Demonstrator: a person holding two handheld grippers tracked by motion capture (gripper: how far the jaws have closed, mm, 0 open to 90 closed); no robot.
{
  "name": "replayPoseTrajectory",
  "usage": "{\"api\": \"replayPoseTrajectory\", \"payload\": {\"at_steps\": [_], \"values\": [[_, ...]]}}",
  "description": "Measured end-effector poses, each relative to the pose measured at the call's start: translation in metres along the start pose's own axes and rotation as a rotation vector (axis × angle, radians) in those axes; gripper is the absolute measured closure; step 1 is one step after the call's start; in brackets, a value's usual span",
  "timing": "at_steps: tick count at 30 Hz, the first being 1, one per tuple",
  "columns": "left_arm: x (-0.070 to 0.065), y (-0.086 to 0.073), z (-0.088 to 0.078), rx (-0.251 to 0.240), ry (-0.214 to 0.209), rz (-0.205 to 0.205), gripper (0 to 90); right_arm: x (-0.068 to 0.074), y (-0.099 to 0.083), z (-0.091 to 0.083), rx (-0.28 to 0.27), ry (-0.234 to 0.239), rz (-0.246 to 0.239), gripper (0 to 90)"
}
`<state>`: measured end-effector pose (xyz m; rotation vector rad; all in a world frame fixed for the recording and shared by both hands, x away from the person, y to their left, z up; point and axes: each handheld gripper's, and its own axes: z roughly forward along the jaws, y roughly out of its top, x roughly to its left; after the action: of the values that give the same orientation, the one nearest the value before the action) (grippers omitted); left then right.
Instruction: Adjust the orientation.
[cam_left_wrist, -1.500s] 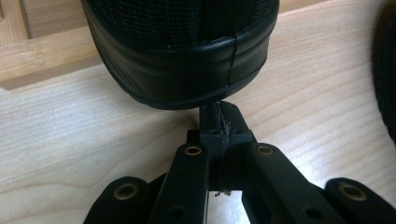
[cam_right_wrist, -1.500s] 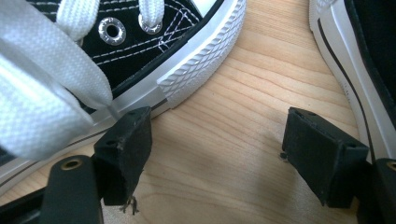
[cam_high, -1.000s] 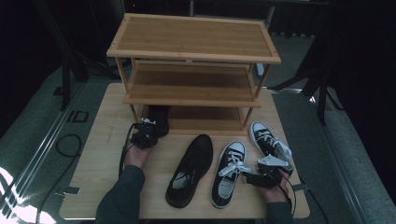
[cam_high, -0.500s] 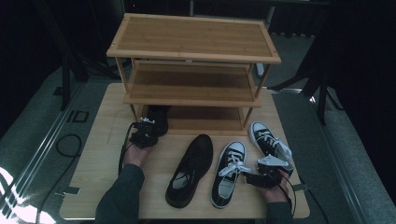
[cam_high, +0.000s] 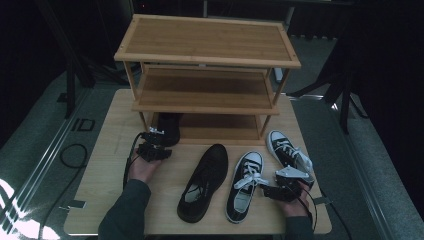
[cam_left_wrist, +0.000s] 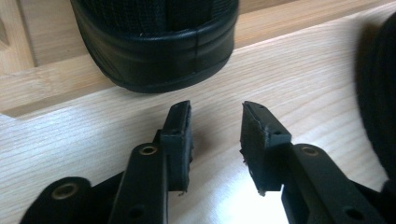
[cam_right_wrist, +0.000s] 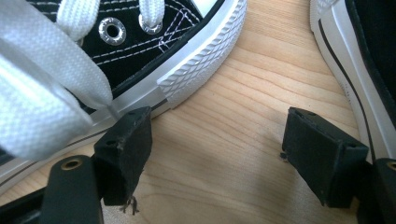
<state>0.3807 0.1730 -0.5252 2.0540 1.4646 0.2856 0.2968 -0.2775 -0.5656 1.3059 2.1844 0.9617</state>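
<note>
A black shoe stands on the bottom shelf of a wooden rack, its heel facing out. My left gripper sits just in front of that heel. Its jaws have just been opening and stand open, with only bare table between them. A matching black leather shoe lies on the table. My right gripper rests open on the table between two black-and-white sneakers. In the right gripper view its jaws are wide apart, one sneaker left and the other right.
The three-shelf rack takes up the back half of the table. The loose black shoe lies close to the right of my left gripper. Dark floor and stand legs surround the table. A cable trails off at the left.
</note>
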Motion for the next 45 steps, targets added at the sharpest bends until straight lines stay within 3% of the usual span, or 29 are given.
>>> {"api": "replayPoseTrajectory", "payload": {"at_steps": [8, 13, 16, 21, 34, 45], "values": [[-0.009, 0.003, -0.022, -0.031, -0.06, 0.047, 58.6, 0.0, 0.0, 0.0, 0.0, -0.001, 0.0, 24.2], [-0.022, 0.005, -0.034, -0.032, -0.094, 0.111, 57.4, 0.0, 0.0, 0.0, 0.0, -0.001, 0.001, 24.2], [-0.024, 0.005, -0.038, -0.028, -0.114, 0.119, 57.7, 0.0, 0.0, 0.0, 0.0, 0.001, 0.0, 24.2], [-0.032, 0.007, -0.049, -0.037, -0.146, 0.168, 58.1, 0.0, 0.0, 0.0, 0.0, 0.002, -0.001, 24.2], [-0.047, 0.009, -0.063, -0.035, -0.181, 0.238, 58.5, 0.0, 0.0, 0.0, -0.001, 0.002, -0.003, 24.2], [-0.062, 0.008, -0.077, -0.034, -0.251, 0.304, 58.6, 0.0, 0.0, 0.0, -0.002, 0.001, -0.003, 24.2]]}}
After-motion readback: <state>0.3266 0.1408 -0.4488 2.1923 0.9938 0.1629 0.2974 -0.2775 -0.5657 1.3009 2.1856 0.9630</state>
